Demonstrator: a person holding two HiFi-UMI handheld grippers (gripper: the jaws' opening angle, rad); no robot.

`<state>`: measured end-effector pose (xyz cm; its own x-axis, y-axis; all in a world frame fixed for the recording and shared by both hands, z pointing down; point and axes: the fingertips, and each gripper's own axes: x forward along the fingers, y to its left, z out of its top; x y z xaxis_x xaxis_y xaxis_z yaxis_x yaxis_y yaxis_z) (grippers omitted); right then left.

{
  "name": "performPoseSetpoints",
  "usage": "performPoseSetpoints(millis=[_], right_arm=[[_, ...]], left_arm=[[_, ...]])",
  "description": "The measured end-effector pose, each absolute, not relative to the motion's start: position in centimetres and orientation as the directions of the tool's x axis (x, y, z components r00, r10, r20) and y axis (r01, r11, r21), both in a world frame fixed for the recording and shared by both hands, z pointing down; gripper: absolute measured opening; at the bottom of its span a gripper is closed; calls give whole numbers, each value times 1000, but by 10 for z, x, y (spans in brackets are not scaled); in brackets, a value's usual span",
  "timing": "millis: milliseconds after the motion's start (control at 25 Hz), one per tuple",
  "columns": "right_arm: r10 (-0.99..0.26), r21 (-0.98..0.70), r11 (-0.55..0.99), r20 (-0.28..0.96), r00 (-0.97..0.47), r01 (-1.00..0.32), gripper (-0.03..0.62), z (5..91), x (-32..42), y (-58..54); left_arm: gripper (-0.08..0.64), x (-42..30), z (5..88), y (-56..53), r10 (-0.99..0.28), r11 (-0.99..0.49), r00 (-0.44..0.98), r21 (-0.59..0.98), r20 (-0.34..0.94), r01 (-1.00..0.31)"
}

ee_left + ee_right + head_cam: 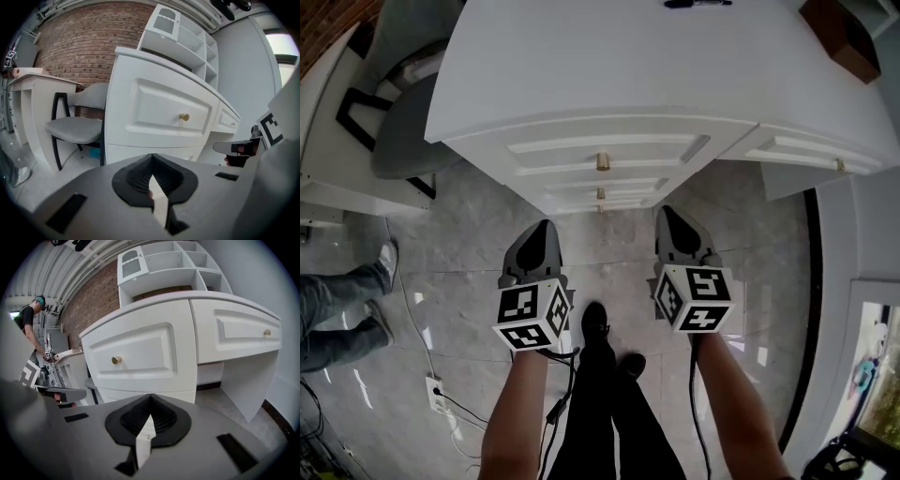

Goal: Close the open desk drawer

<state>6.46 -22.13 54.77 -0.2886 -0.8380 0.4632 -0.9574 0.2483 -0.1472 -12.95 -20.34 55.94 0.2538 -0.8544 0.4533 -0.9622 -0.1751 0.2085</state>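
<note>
Both tools are pinched shut with nothing between them: in each gripper view the two jaws meet at a point. In the head view the left tool and the right tool hang side by side over the floor, each held out on a bare forearm, apart from the desk.

The top drawer is at the front of the white desk pedestal, under the tabletop edge, at 12 o'clock from the tools. Its brass knob sits at about 1 o'clock from the left tool and 11 o'clock from the right one. Whether its front stands out from the frame or sits flush I cannot tell. Neither tool touches it.

Below it are more drawer fronts, each with a small knob. At 3 o'clock from the top drawer a second, shallower drawer runs under the tabletop. A dark pen lies at the tabletop's far edge, at 12 o'clock, and a brown block is at 2 o'clock. A grey chair stands at 9 o'clock from the pedestal. At 7 o'clock a white power strip with cables lies on the grey tiles, and another person's legs reach in from 9 o'clock.
</note>
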Motion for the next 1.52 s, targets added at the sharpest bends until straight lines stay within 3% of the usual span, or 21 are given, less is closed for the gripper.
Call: performPoseSetpoints(millis=[840, 1520], right_arm=[[-884, -210, 340, 262, -388, -917, 5, 310, 78, -83], [-882, -188, 372, 234, -410, -909, 5, 230, 85, 7]], left_arm=[[9, -126, 337, -59, -888, -291, 314, 118, 335, -949], [9, -102, 259, 14, -873, -339, 344, 76, 345, -938]])
